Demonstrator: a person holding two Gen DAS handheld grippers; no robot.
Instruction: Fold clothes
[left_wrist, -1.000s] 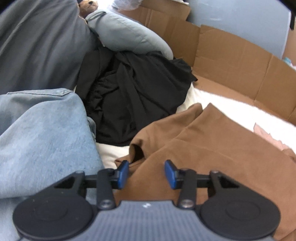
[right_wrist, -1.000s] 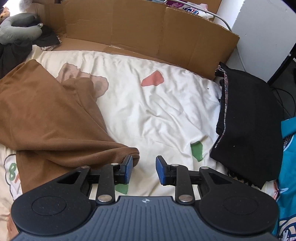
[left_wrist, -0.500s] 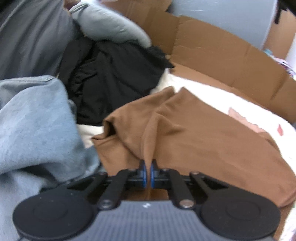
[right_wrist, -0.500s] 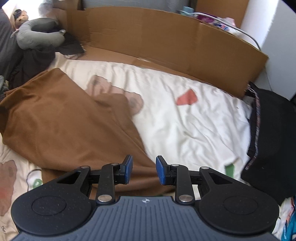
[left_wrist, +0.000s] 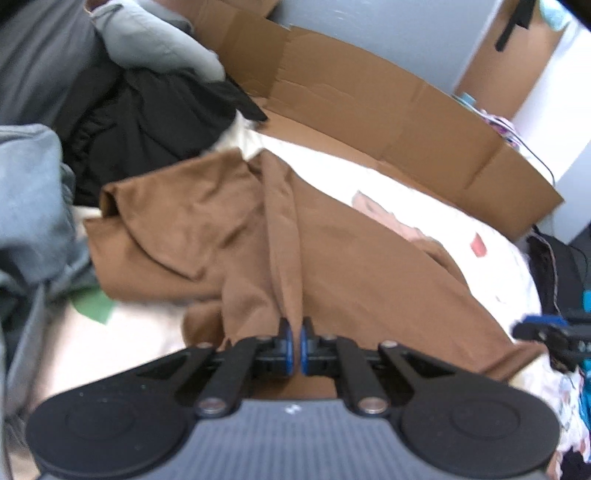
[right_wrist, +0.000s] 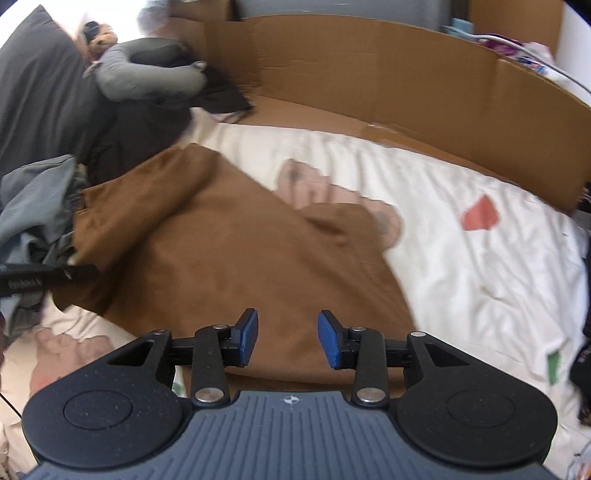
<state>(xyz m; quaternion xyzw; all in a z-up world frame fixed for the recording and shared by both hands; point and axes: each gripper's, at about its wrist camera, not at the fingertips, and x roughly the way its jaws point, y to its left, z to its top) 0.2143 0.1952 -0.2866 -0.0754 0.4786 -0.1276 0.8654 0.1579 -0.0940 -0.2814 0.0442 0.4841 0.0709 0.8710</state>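
A bed with a cream printed sheet (right_wrist: 461, 280) fills the room's middle. Flattened cardboard (right_wrist: 388, 85) stands along its far edge against a grey-blue wall (left_wrist: 388, 33). A dark grey pillow (right_wrist: 33, 85) leans at the far left corner, in bright daylight.

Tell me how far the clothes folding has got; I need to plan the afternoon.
Done: a dark stack sits at the bedsheet's right edge, apparently folded. In hand: left tongs pinch the brown garment; right tongs are opening above it, empty. Left: the black heap and blue-grey clothes.
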